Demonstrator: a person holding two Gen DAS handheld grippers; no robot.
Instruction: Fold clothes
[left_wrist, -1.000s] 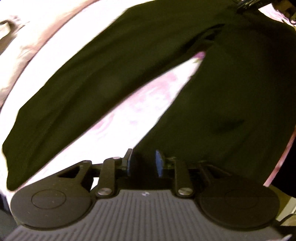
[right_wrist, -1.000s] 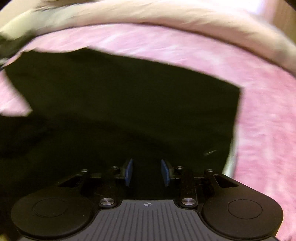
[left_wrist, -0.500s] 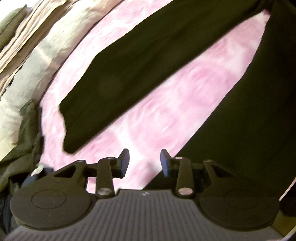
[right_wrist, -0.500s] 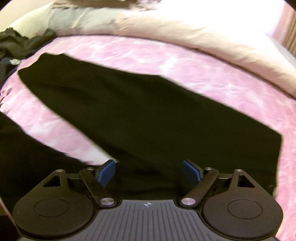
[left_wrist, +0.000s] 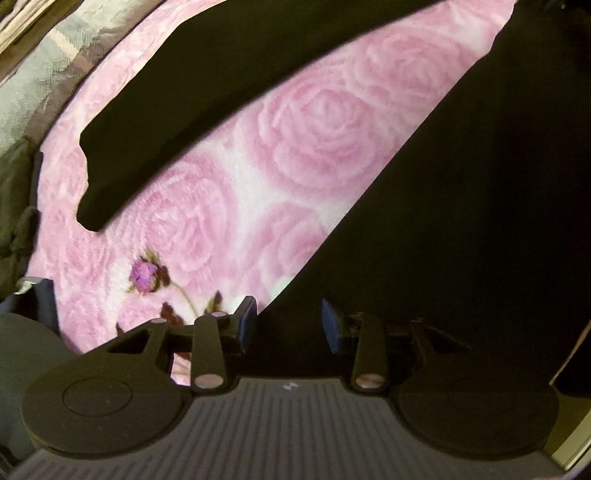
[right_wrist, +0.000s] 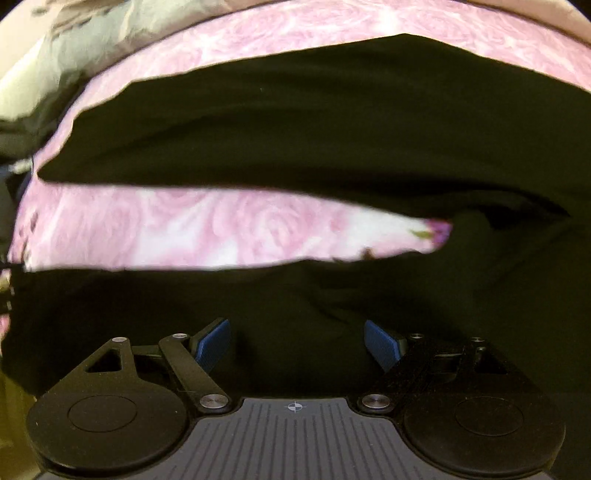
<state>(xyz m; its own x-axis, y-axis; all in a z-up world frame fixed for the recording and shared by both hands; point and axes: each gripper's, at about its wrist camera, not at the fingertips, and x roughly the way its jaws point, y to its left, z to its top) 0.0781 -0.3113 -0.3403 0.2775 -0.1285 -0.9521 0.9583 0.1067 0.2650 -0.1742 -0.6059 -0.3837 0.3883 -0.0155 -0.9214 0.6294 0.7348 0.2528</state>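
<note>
Black trousers (left_wrist: 461, 177) are lying spread on the pink rose blanket (left_wrist: 314, 122) — legs splaying toward upper left. Left gripper (left_wrist: 288, 321) is hovering part-open, its jaws having just been widening with nothing gripped; right gripper (right_wrist: 297, 341) is gaping wide over dark cloth, having just sprung open — empty.

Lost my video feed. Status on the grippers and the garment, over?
Left gripper and right gripper open, jaws just opened, nothing pinched. Black fabric trousers spread flat, legs apart, on pink rose-patterned blanket. Nothing obstructing.
</note>
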